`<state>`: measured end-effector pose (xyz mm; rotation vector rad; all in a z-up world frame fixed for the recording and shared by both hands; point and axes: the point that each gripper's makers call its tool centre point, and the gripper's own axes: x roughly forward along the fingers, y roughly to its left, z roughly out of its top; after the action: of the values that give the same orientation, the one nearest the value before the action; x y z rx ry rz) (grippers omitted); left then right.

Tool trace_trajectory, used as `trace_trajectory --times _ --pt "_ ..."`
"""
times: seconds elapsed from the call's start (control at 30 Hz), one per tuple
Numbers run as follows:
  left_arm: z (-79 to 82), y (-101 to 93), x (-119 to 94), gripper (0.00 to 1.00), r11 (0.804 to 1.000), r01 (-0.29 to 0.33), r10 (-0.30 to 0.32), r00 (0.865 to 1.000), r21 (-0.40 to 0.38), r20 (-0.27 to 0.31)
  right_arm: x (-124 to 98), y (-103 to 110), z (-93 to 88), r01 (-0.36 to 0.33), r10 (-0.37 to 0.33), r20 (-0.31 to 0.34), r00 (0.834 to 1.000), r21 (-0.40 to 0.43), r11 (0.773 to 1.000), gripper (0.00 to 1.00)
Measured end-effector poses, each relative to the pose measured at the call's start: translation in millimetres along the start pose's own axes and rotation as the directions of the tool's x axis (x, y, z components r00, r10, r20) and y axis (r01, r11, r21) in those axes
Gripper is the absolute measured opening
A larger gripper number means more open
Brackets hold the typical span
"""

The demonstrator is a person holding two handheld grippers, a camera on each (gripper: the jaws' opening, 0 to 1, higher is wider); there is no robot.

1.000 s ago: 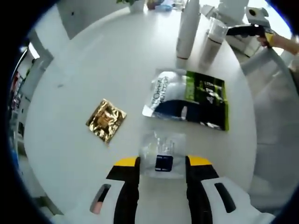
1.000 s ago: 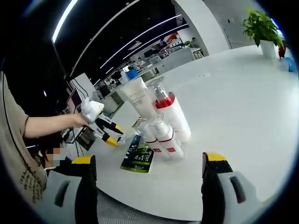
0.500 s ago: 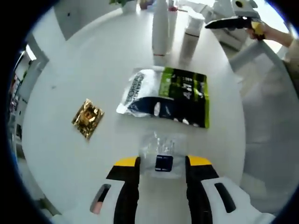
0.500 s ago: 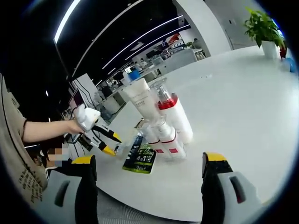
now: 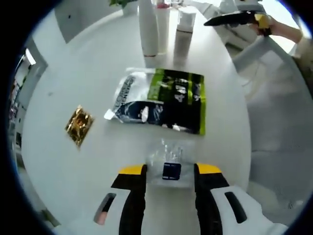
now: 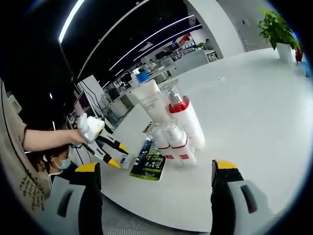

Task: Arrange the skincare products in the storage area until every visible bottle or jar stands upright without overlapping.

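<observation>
A round white table (image 5: pixel 73 63) held a small group of skincare products. In the left gripper view, the left gripper (image 5: pixel 170 172) had its jaws closed on a small clear sachet (image 5: pixel 169 157) with a dark label, held near the table's near edge. Just beyond it a green, black and silver pouch (image 5: pixel 159 100) lay flat, and to its left, well apart, sat a small gold foil packet (image 5: pixel 78 124). At the far side stood a tall white tube (image 5: pixel 147 28) and white bottles (image 5: pixel 183 34), upright and close together. In the right gripper view, the right gripper (image 6: pixel 155 196) hung with its jaws spread wide, grasping nothing, facing the red-banded white bottles (image 6: pixel 182 125) and the pouch beside them.
</observation>
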<state>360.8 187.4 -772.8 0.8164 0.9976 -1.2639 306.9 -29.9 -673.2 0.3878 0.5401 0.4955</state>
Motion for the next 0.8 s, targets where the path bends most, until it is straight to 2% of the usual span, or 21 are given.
trace_trajectory --times 0.37,0.8 --pt "3.3 -6.3 4.8 0.36 1.0 0.004 -0.004 1.0 0.005 0.004 0.3 1.2 -1.3 -0.002 0.002 -0.01 1.0 -0.005 1.0 0.93" --pt "0.1 -7.5 6.1 0.37 1.0 -0.002 0.002 1.0 0.011 -0.009 0.3 1.1 -2.0 -0.003 0.002 -0.014 1.0 -0.006 1.0 0.93"
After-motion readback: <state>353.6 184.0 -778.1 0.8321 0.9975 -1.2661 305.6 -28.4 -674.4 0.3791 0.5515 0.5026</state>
